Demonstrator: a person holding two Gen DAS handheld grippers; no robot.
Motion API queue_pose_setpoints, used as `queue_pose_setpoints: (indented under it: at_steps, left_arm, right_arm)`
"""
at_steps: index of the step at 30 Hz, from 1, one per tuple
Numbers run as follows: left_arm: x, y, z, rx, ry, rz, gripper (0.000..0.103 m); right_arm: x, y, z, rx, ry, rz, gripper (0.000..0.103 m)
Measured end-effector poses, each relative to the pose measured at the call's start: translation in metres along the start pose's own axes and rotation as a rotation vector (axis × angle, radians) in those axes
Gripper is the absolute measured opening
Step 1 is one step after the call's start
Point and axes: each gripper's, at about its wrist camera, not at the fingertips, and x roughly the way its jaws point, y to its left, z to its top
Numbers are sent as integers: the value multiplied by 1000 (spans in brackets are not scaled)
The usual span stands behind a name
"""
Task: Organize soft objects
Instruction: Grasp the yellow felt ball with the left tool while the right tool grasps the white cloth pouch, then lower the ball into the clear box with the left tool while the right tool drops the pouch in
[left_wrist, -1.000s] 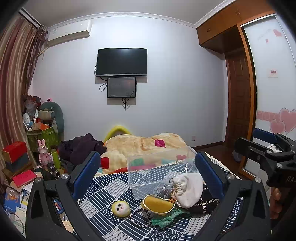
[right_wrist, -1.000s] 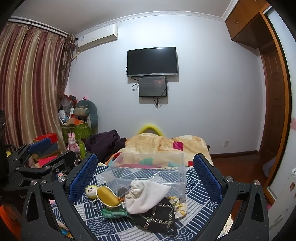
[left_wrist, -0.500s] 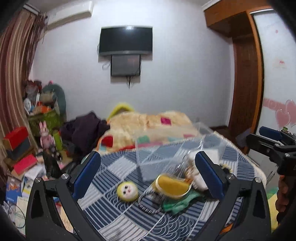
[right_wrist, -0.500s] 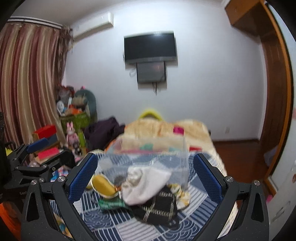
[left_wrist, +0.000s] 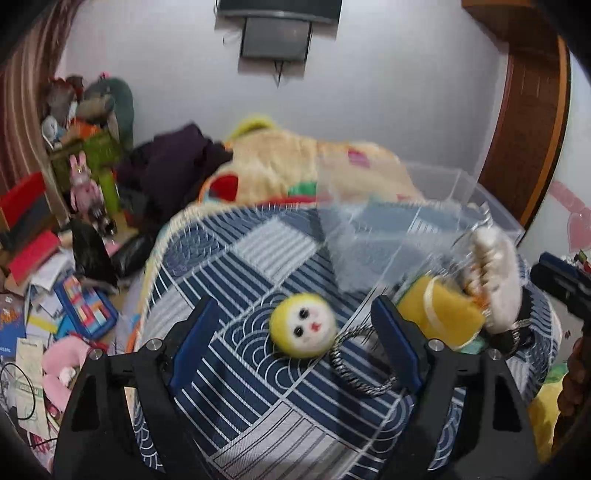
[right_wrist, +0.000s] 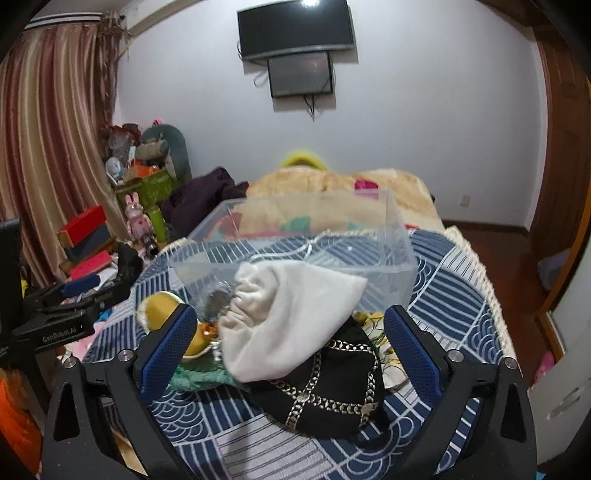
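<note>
A round yellow plush face (left_wrist: 303, 329) lies on the blue patterned cloth (left_wrist: 258, 258), between the jaws of my open left gripper (left_wrist: 297, 341). A striped ring (left_wrist: 360, 363) and a yellow plush (left_wrist: 441, 314) lie to its right. My open right gripper (right_wrist: 290, 347) frames a white pouch (right_wrist: 291, 314) lying on a black chain bag (right_wrist: 325, 387). A green cloth (right_wrist: 199, 378) and the yellow plush (right_wrist: 162, 306) lie at their left. A clear plastic bin (right_wrist: 295, 240) stands behind them.
A beige blanket (right_wrist: 332, 184) and dark clothes (right_wrist: 199, 199) lie beyond the bin. Boxes, toys and papers (left_wrist: 55, 258) clutter the floor at left. A wooden wardrobe (left_wrist: 528, 129) stands at right. The left gripper shows in the right wrist view (right_wrist: 55, 314).
Both grippers have tilted down and moved closer to the soft objects. The yellow face now lies between the left jaws, the white pouch between the right ones.
</note>
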Motion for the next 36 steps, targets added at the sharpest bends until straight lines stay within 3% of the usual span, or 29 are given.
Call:
queue_pose_setpoints:
  at_steps: [6,9,11,13,14,16,18,25,36]
  left_arm:
    - [26,0,-8,3,68,-17,83]
    - [35,0,-12,6,99,-25,69]
    - [40,1,-14,-2,121,-32,54]
    - [40,1,-15,-12,130,-47,46]
    - [38,0,-15,-15,127,-55,46]
    - [30,-3,-14,-6,101,-72,46]
    - [21,-8,-12,16,66,-72,46]
    - [-16,-22,8,65,-50,-58,46]
    - [-33,-41,44,100,-131,-96,46]
  right_arm:
    - [28,-5,-2,26,94,17,77]
    - [30,-6,-7,35,111,34,69]
    - [29,-7,-8,34,115,44,61]
    - [28,-9,-8,29,123,39,42]
    - [27,-10,-8,32,125,47,38]
    - [25,-13,-5,40,120,70,19]
    - [18,-14,-4,48,100,77,13]
    - [-17,-18,5,47,-17,60,11]
    - [-42,-19,33,21,-152,19,10]
